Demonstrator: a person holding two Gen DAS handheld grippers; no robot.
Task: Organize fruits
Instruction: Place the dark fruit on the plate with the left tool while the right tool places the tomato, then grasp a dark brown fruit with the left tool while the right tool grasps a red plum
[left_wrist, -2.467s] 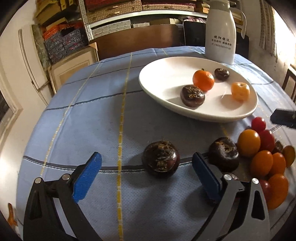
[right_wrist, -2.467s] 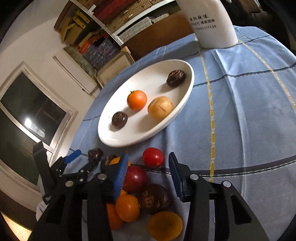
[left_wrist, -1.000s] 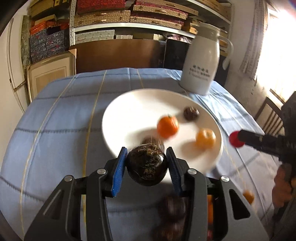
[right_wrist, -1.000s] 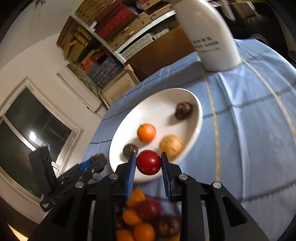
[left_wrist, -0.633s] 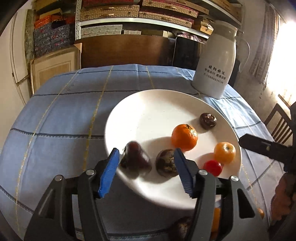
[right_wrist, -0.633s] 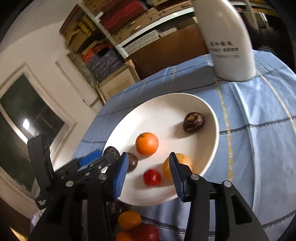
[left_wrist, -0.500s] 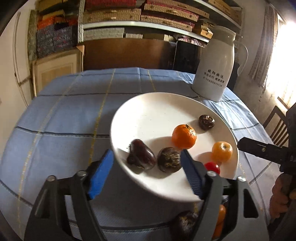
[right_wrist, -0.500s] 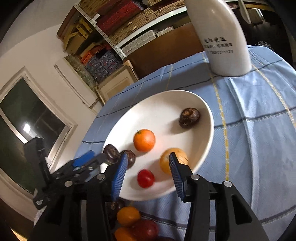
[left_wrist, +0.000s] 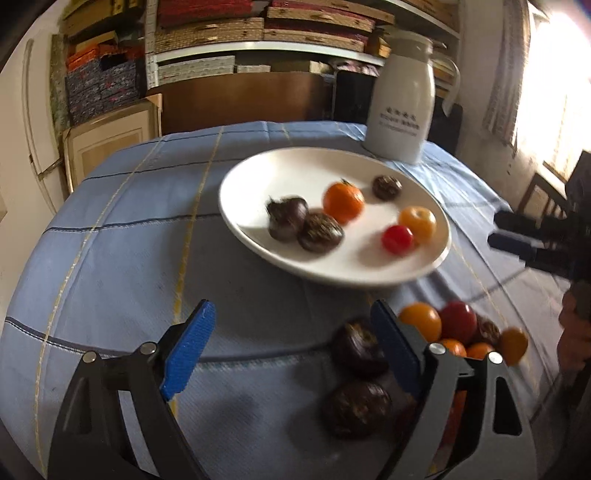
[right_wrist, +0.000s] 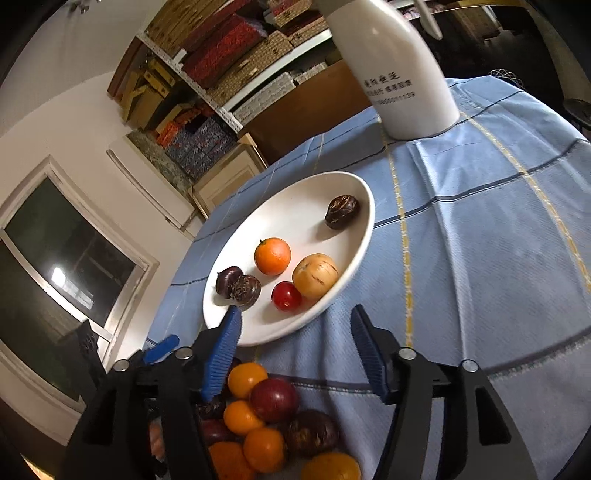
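A white plate (left_wrist: 258, 173) (right_wrist: 295, 221) on the blue tablecloth holds an orange (left_wrist: 343, 201) (right_wrist: 272, 256), a red tomato (left_wrist: 397, 239) (right_wrist: 286, 295), a yellow fruit (left_wrist: 417, 220) (right_wrist: 315, 275) and three dark brown fruits (left_wrist: 286, 218) (right_wrist: 341, 211). A pile of loose fruits (left_wrist: 443, 328) (right_wrist: 266, 417) lies on the cloth in front of the plate. My left gripper (left_wrist: 291, 350) is open and empty, low over the cloth left of the pile. My right gripper (right_wrist: 295, 354) is open and empty above the pile; it also shows at the left wrist view's right edge (left_wrist: 517, 242).
A white thermos jug (left_wrist: 400, 107) (right_wrist: 395, 70) stands behind the plate. Shelves with boxes (left_wrist: 258, 44) and a wooden cabinet (left_wrist: 240, 99) stand beyond the table. A chair (left_wrist: 543, 195) is at the right. Two dark fruits (left_wrist: 356, 391) lie near my left gripper's right finger.
Both grippers have pulled back from the plate toward the pile and opened wider. The dark fruit and the red tomato they released now rest on the plate.
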